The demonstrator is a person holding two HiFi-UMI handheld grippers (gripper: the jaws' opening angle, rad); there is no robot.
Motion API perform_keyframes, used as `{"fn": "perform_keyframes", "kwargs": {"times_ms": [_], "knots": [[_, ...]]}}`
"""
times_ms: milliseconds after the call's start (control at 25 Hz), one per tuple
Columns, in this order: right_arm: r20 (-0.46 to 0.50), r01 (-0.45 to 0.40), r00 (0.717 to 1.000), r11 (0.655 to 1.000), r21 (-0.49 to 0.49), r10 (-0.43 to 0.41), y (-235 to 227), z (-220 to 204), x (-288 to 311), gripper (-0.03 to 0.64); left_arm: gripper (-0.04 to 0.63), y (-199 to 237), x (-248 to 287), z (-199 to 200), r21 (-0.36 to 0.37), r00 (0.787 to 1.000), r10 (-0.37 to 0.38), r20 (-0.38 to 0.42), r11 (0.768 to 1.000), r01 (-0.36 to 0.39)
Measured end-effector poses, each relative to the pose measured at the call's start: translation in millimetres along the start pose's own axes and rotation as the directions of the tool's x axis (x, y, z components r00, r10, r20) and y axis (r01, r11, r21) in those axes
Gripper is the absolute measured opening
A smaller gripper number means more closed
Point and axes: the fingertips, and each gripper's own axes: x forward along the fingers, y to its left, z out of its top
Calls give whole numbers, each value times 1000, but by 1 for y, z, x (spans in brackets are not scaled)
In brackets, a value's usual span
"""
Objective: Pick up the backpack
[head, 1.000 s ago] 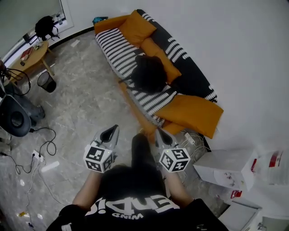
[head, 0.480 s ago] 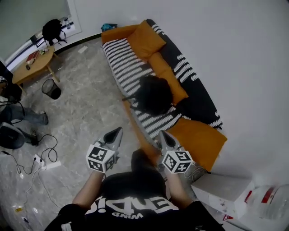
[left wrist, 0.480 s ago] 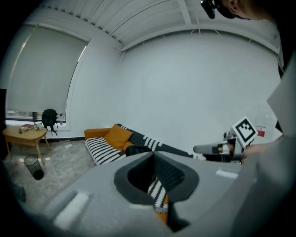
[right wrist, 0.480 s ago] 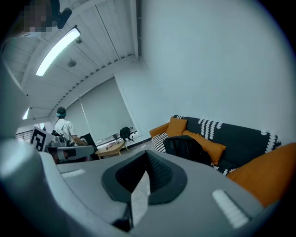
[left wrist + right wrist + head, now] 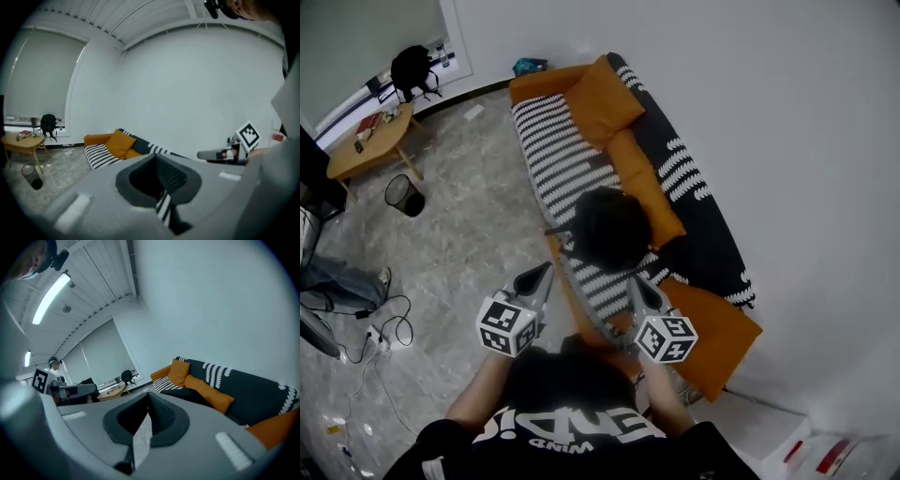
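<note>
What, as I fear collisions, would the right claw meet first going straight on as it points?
Probably the black backpack on the sofa, which the right claw faces; depth is unclear.

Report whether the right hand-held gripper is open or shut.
Shut: the right hand-held gripper shows its jaws meeting in its own view, with nothing between them.

Both forearms reach forward side by side; the left gripper and right gripper are empty, jaws closed.
</note>
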Motion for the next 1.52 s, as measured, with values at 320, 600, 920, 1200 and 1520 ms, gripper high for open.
{"fn": "perform_keyframes", "kwargs": {"times_ms": [320, 600, 920, 1200, 1520], "knots": [[-3, 0, 1000, 1000, 24, 0, -29, 21, 33, 0, 2, 29, 45, 19, 1, 1000, 7, -19, 1000, -7], [27, 51, 998, 997, -57, -50, -24, 48, 59, 0, 2, 58, 78, 34, 30, 997, -70, -27, 997, 71], [49, 69, 997, 996, -65, -66, -33, 73, 78, 26, 34, 67, 120, 44, 30, 990, -137, -38, 990, 138], [47, 91, 995, 994, -54, -89, -48, 79, 90, 195, 266, 72, 150, 39, 12, 989, -130, -66, 991, 132], [18, 75, 997, 997, -33, -74, -65, 77, 107, 305, 371, 77, 174, 28, -31, 985, -143, -100, 990, 141]]}}
